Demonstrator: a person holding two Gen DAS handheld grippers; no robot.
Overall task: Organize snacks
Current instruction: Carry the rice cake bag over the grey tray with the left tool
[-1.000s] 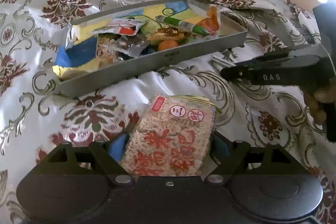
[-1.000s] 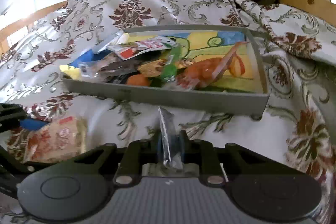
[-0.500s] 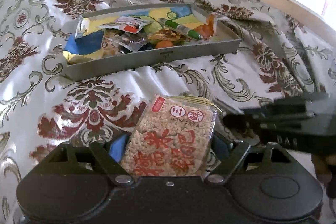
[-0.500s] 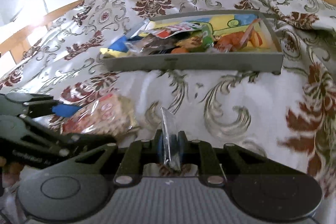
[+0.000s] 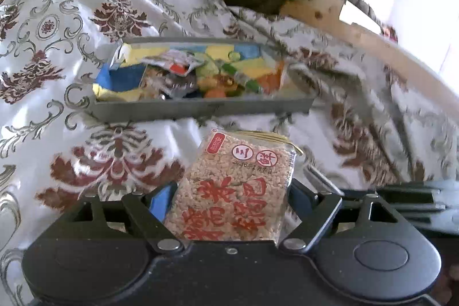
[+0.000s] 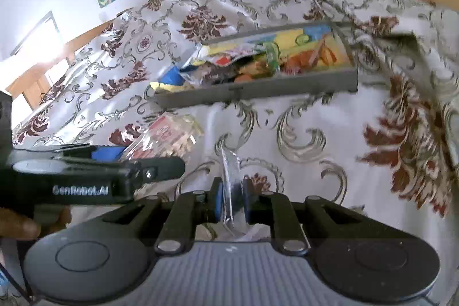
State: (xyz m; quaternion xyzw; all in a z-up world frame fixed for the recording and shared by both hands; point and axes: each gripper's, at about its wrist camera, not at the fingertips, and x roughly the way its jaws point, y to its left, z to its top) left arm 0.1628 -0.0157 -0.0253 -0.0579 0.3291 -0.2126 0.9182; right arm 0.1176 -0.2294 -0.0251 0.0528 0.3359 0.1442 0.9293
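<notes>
Grey tray point(image 5: 200, 106) on the bed already part-filled; two snacks not yet in.
Left gripper point(image 5: 229, 191) jaws grasp the rice cracker pack point(image 5: 238, 188); right gripper point(image 6: 231, 198) jaws clenched on a thin clear packet point(image 6: 229, 177). Both held over the bedspread point(image 6: 301, 134), short of the tray's near wall. Only the right view shows the clear packet; only the left shows the pack's label.

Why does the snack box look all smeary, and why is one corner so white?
Left wrist view: the grey box and bedspread smear rightward from motion; sharp rice cracker packet; window glare upper right. Right wrist view: glare washes out the left wall; fisheye bends the edges.
</notes>
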